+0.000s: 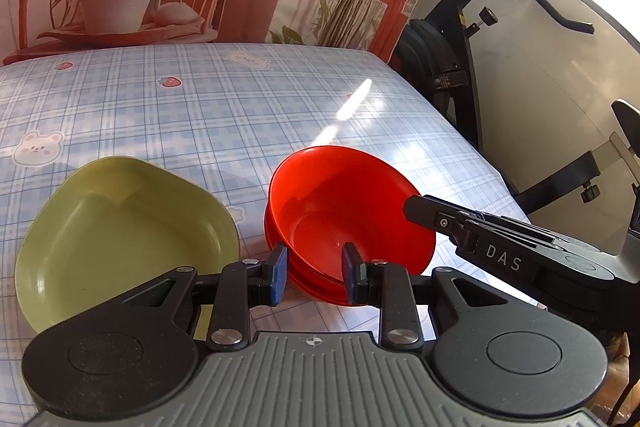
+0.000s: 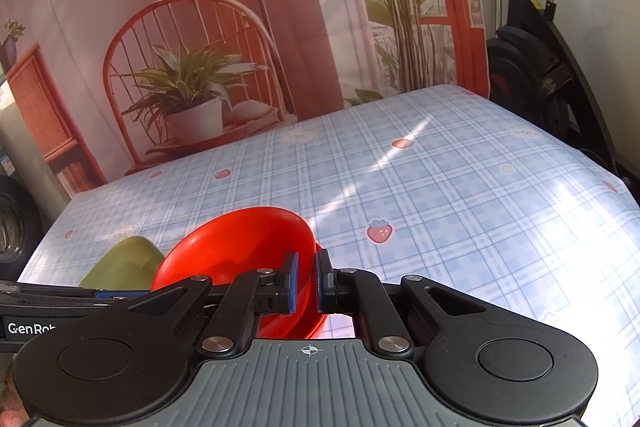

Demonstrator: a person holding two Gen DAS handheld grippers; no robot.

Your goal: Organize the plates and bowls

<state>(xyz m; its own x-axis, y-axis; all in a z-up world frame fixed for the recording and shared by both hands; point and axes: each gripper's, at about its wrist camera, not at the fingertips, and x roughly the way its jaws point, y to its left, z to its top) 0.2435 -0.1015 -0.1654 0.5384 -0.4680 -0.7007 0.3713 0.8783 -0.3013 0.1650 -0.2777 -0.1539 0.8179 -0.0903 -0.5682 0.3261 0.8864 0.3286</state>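
Our right gripper point(image 2: 306, 281) pinches the rim of the red bowl point(image 2: 240, 247), which sits tilted in a red plate point(image 1: 320, 289) on the checked tablecloth point(image 1: 200, 115); our left gripper point(image 1: 314, 273) hangs open around the bowl's near edge; the green dish point(image 1: 120, 239) lies just left.

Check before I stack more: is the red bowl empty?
Empty: the red bowl shows only its bare glossy inside.

Plate point(image 1: 124, 239) left of bowl point(image 1: 344, 211), bowl perhaps stacked, on table point(image 1: 224, 107)
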